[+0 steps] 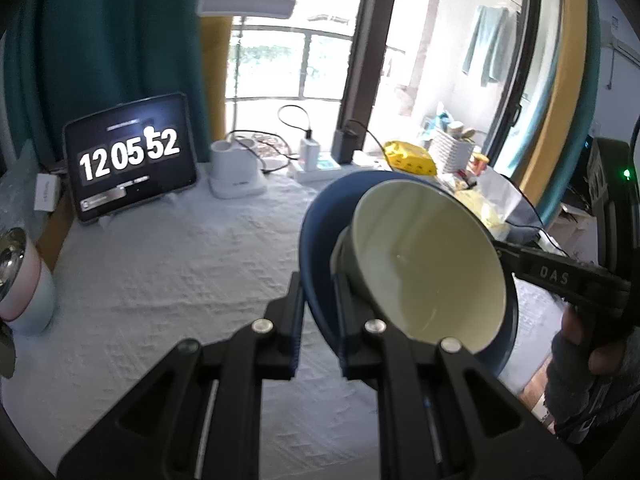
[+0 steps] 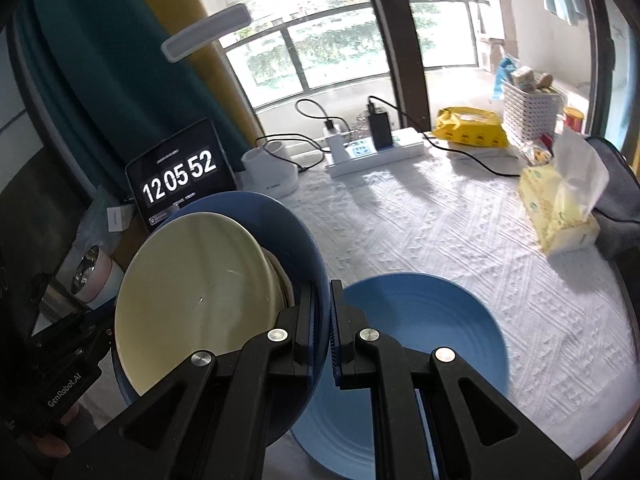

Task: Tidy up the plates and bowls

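Observation:
A dark blue bowl (image 1: 316, 232) (image 2: 280, 232) hangs tilted above the table with a cream bowl (image 1: 428, 264) (image 2: 192, 300) nested in it. A thin white edge shows between the two. My left gripper (image 1: 318, 292) is shut on the blue bowl's near rim. My right gripper (image 2: 324, 292) is shut on the opposite rim, and in the left wrist view the right gripper (image 1: 504, 250) reaches in from the right. In the right wrist view the left gripper (image 2: 92, 336) is at the lower left. A light blue plate (image 2: 420, 340) lies on the white tablecloth under the right gripper.
At the back of the table stand a tablet clock (image 1: 128, 160), a white lamp base (image 1: 236, 172) and a power strip (image 2: 372, 152) with cables. A tissue pack (image 2: 560, 208), a yellow packet (image 2: 468, 128) and a white basket (image 2: 528, 108) are on the right. A pink cup (image 1: 24, 280) is on the left.

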Available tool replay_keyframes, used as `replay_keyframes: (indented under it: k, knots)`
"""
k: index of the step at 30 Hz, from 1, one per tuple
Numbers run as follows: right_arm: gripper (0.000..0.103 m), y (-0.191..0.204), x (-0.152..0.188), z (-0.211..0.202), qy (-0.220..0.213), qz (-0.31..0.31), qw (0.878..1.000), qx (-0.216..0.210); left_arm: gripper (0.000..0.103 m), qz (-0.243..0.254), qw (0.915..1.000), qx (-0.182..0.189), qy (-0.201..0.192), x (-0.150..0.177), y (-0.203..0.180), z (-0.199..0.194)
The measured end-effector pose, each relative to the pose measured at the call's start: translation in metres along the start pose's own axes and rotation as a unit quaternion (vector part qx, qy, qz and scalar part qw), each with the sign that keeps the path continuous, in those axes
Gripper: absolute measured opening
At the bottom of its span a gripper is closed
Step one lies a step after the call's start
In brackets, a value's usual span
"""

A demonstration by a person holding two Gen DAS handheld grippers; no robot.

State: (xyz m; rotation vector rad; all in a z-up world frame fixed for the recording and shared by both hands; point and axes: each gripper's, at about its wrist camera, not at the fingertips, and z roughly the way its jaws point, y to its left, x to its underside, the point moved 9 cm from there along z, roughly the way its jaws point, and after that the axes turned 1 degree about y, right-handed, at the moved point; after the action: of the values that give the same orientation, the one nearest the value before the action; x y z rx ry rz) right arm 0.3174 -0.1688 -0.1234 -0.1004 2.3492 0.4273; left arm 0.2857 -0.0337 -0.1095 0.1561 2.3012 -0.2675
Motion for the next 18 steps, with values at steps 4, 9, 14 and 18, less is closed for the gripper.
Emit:
replay_keyframes:
  k: [4,9,14,18]
  knots:
    - [0.010,-0.020,0.003,-0.010,-0.004,0.012,1.000,0.012,0.012,0.012,0.9998,0.012,0.008,0.001,-0.020,0.008]
    - [0.010,-0.046,0.007,-0.018,-0.007,0.028,0.999,0.026,0.012,0.028,0.9991,0.021,0.024,0.007,-0.046,0.020]
    - [0.010,-0.071,0.016,-0.023,-0.003,0.040,0.998,0.041,0.012,0.037,0.9980,0.031,0.040,0.012,-0.061,0.033]
    - [0.010,-0.085,0.021,-0.023,0.001,0.047,0.998,0.047,0.012,0.042,0.9972,0.037,0.051,0.018,-0.074,0.042]
